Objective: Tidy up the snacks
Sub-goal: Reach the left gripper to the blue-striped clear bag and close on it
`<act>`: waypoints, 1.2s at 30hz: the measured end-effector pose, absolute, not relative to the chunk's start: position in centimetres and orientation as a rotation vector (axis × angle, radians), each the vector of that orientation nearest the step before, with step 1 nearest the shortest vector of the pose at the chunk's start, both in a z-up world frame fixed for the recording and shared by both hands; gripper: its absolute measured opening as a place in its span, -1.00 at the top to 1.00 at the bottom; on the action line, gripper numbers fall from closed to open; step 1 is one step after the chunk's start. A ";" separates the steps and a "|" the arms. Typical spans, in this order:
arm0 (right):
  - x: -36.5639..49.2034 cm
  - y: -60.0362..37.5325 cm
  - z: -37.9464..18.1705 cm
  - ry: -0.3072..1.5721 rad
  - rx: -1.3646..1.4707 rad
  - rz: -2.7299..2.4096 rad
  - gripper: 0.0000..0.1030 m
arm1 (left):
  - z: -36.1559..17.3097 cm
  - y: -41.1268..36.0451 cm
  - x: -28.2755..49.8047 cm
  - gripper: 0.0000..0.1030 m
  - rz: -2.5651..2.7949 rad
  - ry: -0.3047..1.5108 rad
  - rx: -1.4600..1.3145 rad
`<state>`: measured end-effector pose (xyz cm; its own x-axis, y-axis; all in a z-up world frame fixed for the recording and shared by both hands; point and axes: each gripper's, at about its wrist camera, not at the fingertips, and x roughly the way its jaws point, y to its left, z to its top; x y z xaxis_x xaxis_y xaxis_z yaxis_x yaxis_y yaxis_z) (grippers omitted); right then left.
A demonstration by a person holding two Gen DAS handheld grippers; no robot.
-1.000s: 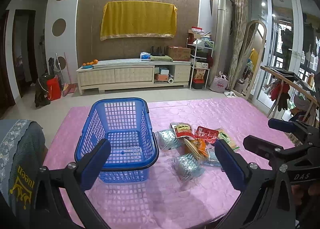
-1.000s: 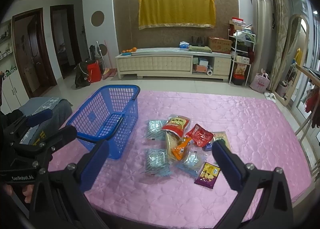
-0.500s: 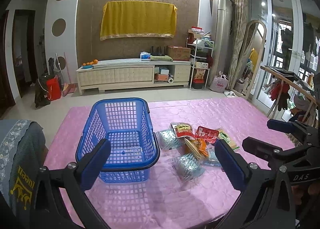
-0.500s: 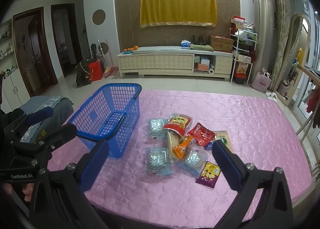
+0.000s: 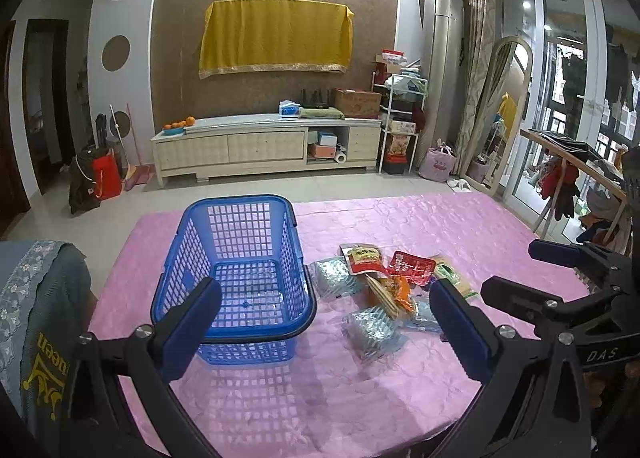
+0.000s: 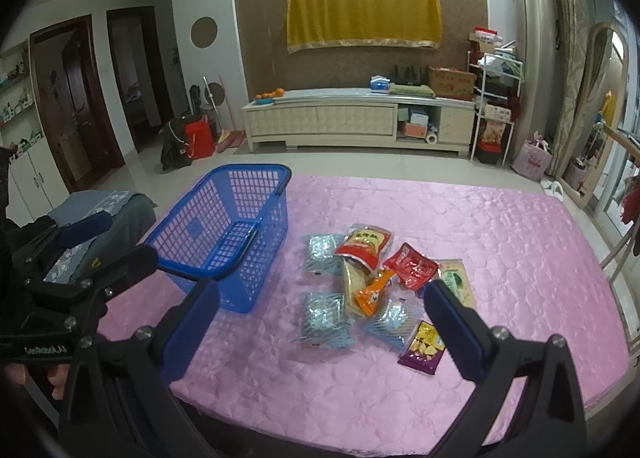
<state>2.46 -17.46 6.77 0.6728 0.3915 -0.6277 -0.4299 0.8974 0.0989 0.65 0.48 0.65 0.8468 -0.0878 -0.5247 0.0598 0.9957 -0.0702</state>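
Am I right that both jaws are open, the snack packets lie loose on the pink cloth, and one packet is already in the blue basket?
Not quite: the blue basket is empty, as the left wrist view shows through its mesh floor. The rest holds: both sets of jaws stand open and the snack packets lie loose on the pink cloth.

A yellow cloth point(image 6: 363, 10) hangs on the brown wall. Below it stands a long low cabinet point(image 6: 358, 121) with oranges point(image 6: 270, 94) at its left end.
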 end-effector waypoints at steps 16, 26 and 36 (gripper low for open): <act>9.0 -22.0 8.0 0.791 -0.149 0.436 -1.00 | 1.6 -3.7 7.7 -1.00 -0.169 0.764 -0.031; 12.4 -24.9 1.9 0.989 -0.084 0.385 -1.00 | -4.0 -8.6 11.6 -1.00 -0.150 0.971 -0.006; 13.5 -26.5 -4.3 1.123 -0.061 0.367 -0.97 | -10.6 -10.2 13.7 -0.87 -0.120 1.155 -0.020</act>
<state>13.53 -26.54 -4.30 0.3801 0.2570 -0.8885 -0.3182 0.9383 0.1353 13.69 -10.17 -10.58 0.3979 -0.1053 -0.9114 0.0843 0.9934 -0.0780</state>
